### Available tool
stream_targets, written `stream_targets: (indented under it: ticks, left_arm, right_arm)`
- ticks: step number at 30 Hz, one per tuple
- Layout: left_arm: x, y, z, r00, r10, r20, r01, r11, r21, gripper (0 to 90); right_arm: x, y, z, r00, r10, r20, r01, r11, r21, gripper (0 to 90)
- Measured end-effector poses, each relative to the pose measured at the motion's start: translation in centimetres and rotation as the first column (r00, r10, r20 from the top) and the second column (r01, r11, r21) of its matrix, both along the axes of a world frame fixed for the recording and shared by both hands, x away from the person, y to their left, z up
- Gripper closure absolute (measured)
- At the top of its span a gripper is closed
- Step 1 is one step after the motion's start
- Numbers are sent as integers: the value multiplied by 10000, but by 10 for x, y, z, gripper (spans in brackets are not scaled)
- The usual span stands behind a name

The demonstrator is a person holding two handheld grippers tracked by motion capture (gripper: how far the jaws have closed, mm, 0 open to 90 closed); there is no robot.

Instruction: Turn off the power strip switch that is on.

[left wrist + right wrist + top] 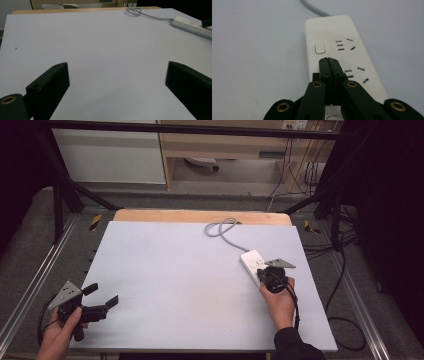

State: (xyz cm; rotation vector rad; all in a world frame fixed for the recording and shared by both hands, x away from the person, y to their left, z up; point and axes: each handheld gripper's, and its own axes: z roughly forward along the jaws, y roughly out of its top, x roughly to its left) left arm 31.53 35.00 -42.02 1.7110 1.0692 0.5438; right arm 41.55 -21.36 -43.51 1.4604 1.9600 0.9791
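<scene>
A white power strip [251,261] lies at the right of the table, its grey cable [224,231] looping toward the back edge. My right gripper [265,271] hovers over the strip's near half. In the right gripper view the jaws are pressed together with nothing between them. Their tips [329,60] sit on the strip [342,30], just below its white rocker switch [319,47] and beside the sockets. My left gripper [104,295] is held at the front left corner, well away from the strip. Its jaws [117,67] stand wide apart over bare tabletop, with the strip [190,25] far off to the right.
The white tabletop [180,280] has a wooden strip [200,216] along its back edge. Metal rails run down both sides, and black cables [345,320] trail on the floor at the right. A black frame and a cabinet stand behind the table.
</scene>
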Motion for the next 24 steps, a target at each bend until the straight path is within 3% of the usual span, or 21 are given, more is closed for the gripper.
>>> stream_targets:
  ticks: [8, 10, 24]
  left_arm:
    - [0, 0, 0, 10000, -6, -1, 6, 10000, 10, 54]
    - [0, 0, 0, 10000, -2, 4, 2, 10000, 7, 54]
    - [0, 0, 0, 10000, -18, 24, 18, 10000, 16, 54]
  right_arm:
    - [0, -1, 0, 10000, -20, -23, 20, 9999, 151, 900]
    - [-1, -2, 1, 9999, 32, 170, -39, 9993, 377, 900]
    - [-3, -1, 2, 9995, 95, 288, -108, 9990, 429, 900]
